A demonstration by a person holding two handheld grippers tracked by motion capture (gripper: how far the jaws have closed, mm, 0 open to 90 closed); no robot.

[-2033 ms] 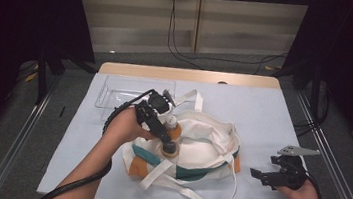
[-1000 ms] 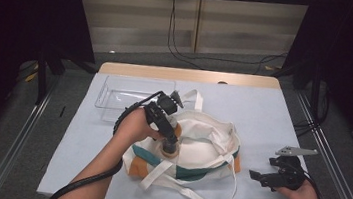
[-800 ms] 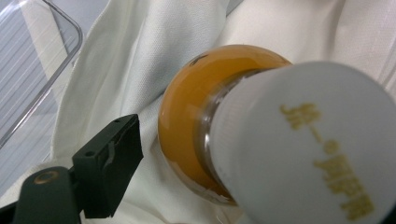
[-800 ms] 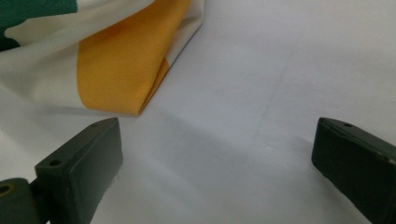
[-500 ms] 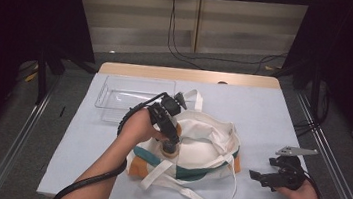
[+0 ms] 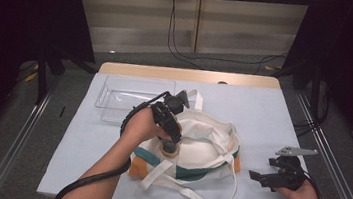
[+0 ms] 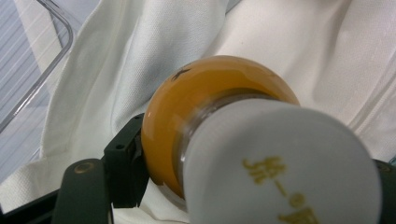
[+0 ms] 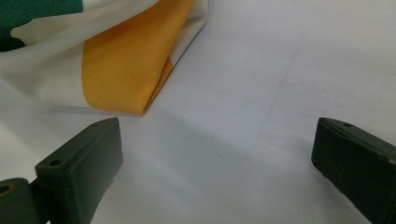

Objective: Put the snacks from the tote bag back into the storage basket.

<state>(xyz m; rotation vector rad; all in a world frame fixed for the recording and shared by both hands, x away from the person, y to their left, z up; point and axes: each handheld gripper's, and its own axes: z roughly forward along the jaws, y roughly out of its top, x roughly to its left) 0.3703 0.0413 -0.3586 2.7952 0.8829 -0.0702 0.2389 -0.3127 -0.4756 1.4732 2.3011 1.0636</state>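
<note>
While its jaws close, left gripper (image 6: 173,147) clamps orange bottle (image 7: 210,107) inside tote bag (image 6: 210,138)

**Bright table, dark surroundings**

Light falls from overhead onto the pale table (image 6: 283,116), while the room's sides stay near black; shadows under the cloth bag (image 6: 209,148) are soft and short; in the left gripper view the bottle's white cap (image 7: 280,163) is blurred from closeness and a faint sheen sits on its orange body; in the right gripper view the near jaws are soft, the tabletop evenly lit.
</note>
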